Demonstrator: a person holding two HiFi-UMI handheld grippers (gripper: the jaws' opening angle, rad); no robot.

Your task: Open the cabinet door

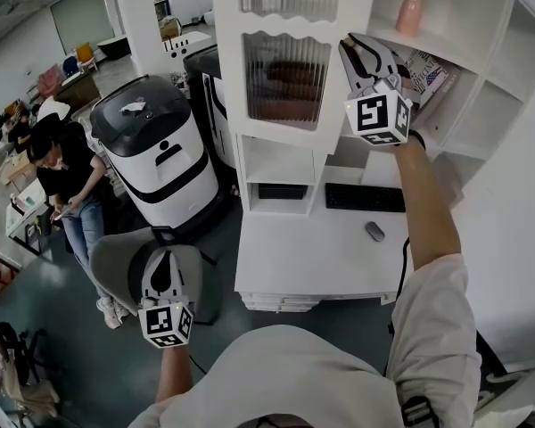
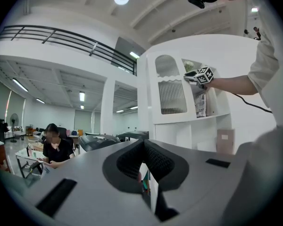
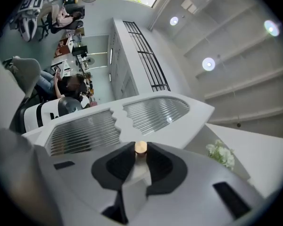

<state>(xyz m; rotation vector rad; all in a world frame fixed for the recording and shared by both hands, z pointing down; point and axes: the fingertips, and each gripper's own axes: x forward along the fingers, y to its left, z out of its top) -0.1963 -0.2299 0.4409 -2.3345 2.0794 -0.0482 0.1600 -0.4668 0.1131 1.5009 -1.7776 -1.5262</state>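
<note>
The white cabinet door [image 1: 285, 83] has a ribbed glass pane and a wavy top edge; it stands swung out from the shelf unit. My right gripper [image 1: 357, 50] is raised to the door's right edge. In the right gripper view the small brass knob [image 3: 140, 147] sits between the dark pads [image 3: 117, 166], and my right gripper [image 3: 140, 150] is shut on it, with the door [image 3: 99, 126] just behind. My left gripper [image 1: 161, 270] hangs low at the left, shut and holding nothing; it [image 2: 142, 147] points level at the room.
Below the door a white desk [image 1: 294, 261] carries a black keyboard [image 1: 364, 197] and a mouse [image 1: 374, 231]. A pink vase [image 1: 411, 12] and books [image 1: 431, 74] stand on the shelves. A white and black machine [image 1: 156, 154], a grey chair [image 1: 116, 261] and a person [image 1: 67, 172] are on the left.
</note>
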